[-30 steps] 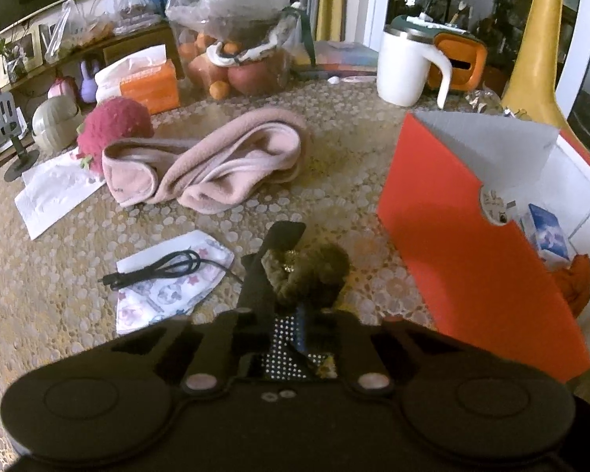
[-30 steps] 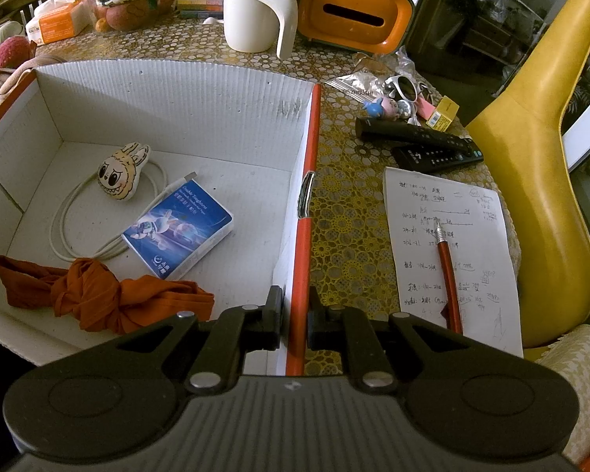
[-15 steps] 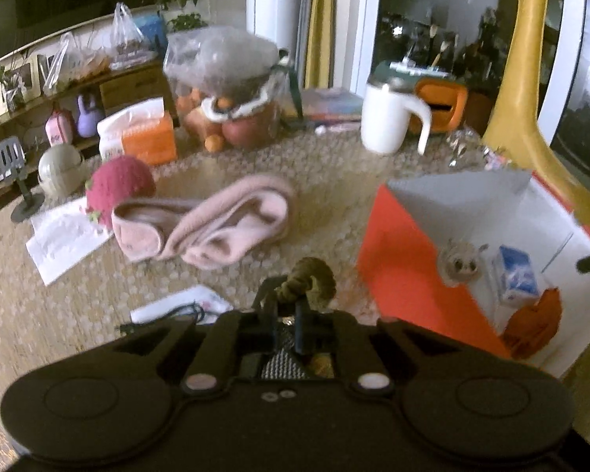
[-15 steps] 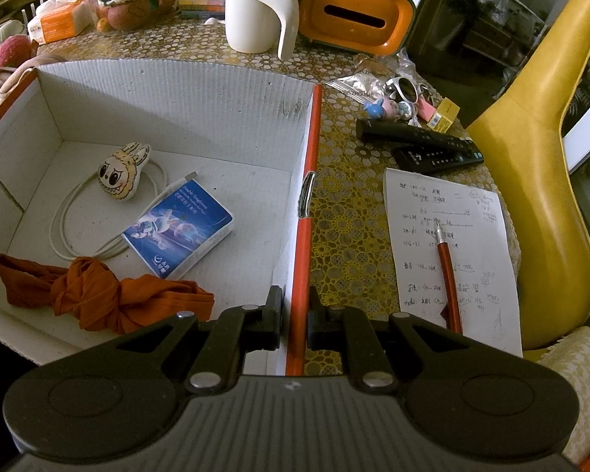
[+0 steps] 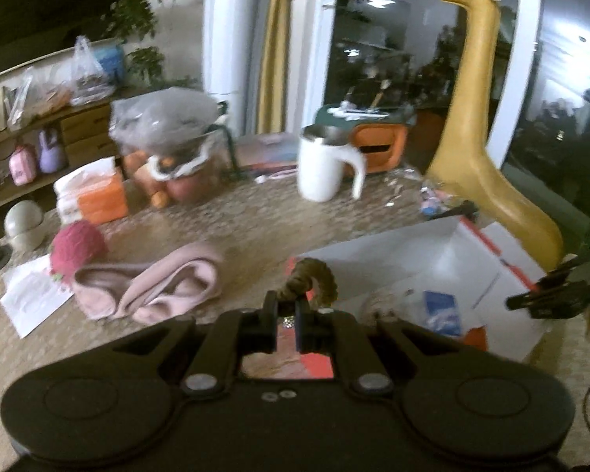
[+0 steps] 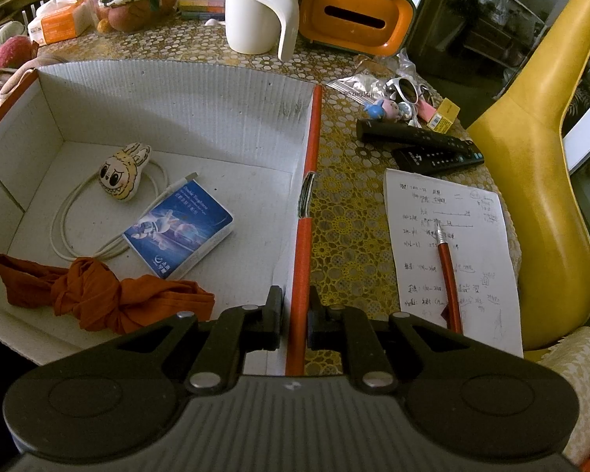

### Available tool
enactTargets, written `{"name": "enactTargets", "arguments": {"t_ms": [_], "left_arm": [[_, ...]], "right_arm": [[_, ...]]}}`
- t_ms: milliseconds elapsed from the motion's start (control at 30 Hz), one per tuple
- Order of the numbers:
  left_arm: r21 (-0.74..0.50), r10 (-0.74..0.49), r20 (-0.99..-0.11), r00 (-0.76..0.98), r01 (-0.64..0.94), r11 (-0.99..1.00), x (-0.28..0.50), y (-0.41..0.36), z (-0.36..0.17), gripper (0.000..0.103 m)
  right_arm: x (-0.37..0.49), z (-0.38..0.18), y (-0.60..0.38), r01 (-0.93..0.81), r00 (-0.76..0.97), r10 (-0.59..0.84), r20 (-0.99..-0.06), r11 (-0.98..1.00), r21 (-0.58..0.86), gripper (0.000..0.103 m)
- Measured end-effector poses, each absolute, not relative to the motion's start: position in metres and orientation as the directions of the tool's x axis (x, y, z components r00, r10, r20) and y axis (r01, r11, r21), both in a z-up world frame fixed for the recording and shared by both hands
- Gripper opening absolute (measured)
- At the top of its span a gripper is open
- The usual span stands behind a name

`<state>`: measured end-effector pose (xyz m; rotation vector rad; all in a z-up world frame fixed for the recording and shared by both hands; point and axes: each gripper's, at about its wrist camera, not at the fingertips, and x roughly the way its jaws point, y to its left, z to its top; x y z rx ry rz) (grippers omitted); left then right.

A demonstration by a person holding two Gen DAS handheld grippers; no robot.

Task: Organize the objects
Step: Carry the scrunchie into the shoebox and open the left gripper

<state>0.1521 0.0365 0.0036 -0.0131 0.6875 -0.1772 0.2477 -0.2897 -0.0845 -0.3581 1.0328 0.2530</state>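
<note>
My left gripper [image 5: 284, 312] is clamped on a brown twisted hair tie [image 5: 312, 275]; only its upper loop shows above the fingertips, and the rest is hidden between the fingers. This view is smeared with blur, so I cannot tell the tie's material or whether anything hangs below it. It sits in the air above the near corner of the orange cardboard box [image 5: 487, 236], whose inside I see only partly here: a blue packet [image 5: 438, 308] and a pale shape too blurred to name. My right gripper [image 5: 550, 299] shows at the right edge of this view, cut off by the frame.

In the right wrist view, my right gripper [image 6: 295, 316] is closed on the box's orange right wall [image 6: 308, 212], one finger inside and one outside. Inside the box lie a white cable [image 6: 65, 212] looped around a small cartoon-faced plush charm [image 6: 124, 171], the blue tissue packet [image 6: 179, 232] lying over part of the cable, and a knotted orange cloth [image 6: 98, 295], its near end hidden behind my gripper. On the counter right of the box, a red pen [image 6: 448, 271] lies on a handwritten sheet [image 6: 452, 251] whose writing I cannot read.
</note>
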Motion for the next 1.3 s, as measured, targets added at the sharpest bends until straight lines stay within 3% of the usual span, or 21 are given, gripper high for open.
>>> {"name": "enactTargets", "arguments": {"t_ms": [533, 1300], "left_arm": [[-0.040, -0.256, -0.661, 0.706, 0.308, 0.951, 0.178, -0.052, -0.012, 0.005], [0.047, -0.176, -0.831, 0.528, 0.382, 0.923, 0.213, -0.111, -0.085, 0.006]], "right_arm": [[0.248, -0.085, -0.290, -0.373, 0.496, 0.048, -0.867, 0.914, -0.163, 0.011], [0.247, -0.086, -0.289, -0.377, 0.498, 0.055, -0.865, 0.912, -0.160, 0.011]]}}
